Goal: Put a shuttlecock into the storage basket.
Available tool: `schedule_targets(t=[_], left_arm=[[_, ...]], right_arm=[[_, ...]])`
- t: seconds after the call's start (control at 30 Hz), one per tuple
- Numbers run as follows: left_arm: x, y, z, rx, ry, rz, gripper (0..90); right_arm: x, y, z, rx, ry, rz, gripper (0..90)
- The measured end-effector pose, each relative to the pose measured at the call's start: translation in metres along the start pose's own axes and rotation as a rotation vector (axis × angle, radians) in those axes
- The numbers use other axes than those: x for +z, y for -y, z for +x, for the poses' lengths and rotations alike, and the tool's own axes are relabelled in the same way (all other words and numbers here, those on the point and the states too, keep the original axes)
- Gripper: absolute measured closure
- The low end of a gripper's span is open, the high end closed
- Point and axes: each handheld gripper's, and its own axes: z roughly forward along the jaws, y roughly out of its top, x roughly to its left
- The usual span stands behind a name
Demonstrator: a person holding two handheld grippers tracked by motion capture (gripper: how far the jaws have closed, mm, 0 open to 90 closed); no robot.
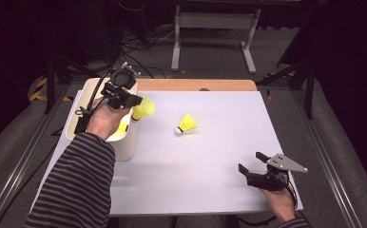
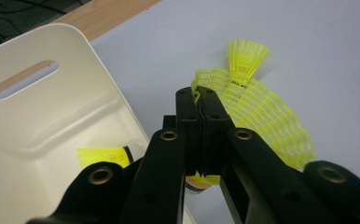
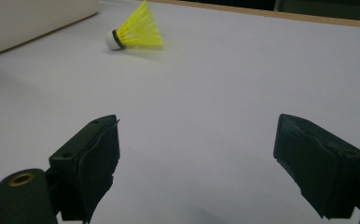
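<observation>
Yellow mesh-skirted shuttlecock (image 2: 257, 116) pinched by skirt, tilted, over white bin's (image 2: 52, 126) rim.

The left tongs (image 1: 135, 101) clamp a yellow shuttlecock (image 1: 143, 109) at the right rim of the cream bin (image 1: 127, 145). A second yellow shuttlecock (image 1: 187, 124) lies on the white bench (image 1: 210, 161) near its middle. The right tongs (image 1: 251, 162) rest on the bench near its right front corner, jaws apart.

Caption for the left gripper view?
Left gripper pinches a yellow plastic mesh shuttlecock beside the cream plastic bin.
</observation>
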Motion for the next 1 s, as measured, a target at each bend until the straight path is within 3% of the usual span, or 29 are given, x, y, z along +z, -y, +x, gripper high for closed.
schedule_targets(t=[1.0], left_arm=[[-0.006,0.010,0.028,-0.068,-0.044,-0.012,88.9]], right_arm=[[0.000,0.000,0.000,-0.001,0.002,0.002,14.6]])
